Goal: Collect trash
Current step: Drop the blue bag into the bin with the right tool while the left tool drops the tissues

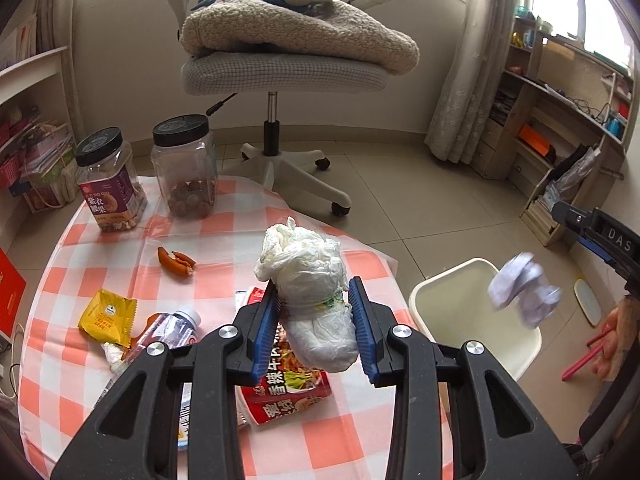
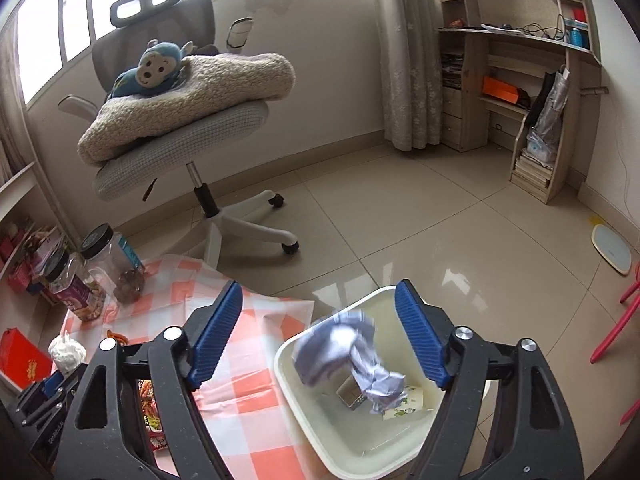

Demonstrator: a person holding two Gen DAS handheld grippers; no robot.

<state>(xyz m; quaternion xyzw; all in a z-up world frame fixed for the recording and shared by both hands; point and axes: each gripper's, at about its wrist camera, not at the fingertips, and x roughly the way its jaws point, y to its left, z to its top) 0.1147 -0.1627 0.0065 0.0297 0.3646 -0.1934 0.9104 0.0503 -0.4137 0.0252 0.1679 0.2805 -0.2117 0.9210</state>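
My left gripper (image 1: 314, 322) is shut on a knotted white plastic bag (image 1: 310, 284), held above the checked tablecloth (image 1: 100, 364). My right gripper (image 2: 320, 336) stands open over the cream bin (image 2: 320, 432), which sits on the floor by the table. A crumpled pale paper wad (image 2: 348, 352) is in mid-air between its blue pads, blurred, above the bin's mouth. The same paper wad (image 1: 522, 288) shows over the bin (image 1: 460, 280) in the left wrist view. On the table lie a red noodle packet (image 1: 288, 396), a yellow wrapper (image 1: 106, 318), a plastic bottle (image 1: 168, 332) and sausage pieces (image 1: 176, 260).
Two black-lidded jars (image 1: 110, 180) (image 1: 186, 166) stand at the table's far side. A grey office chair (image 1: 280, 68) with a blanket and plush monkey is beyond. Wooden shelves (image 1: 560, 120) line the right wall. A red box (image 1: 10, 296) lies at the left.
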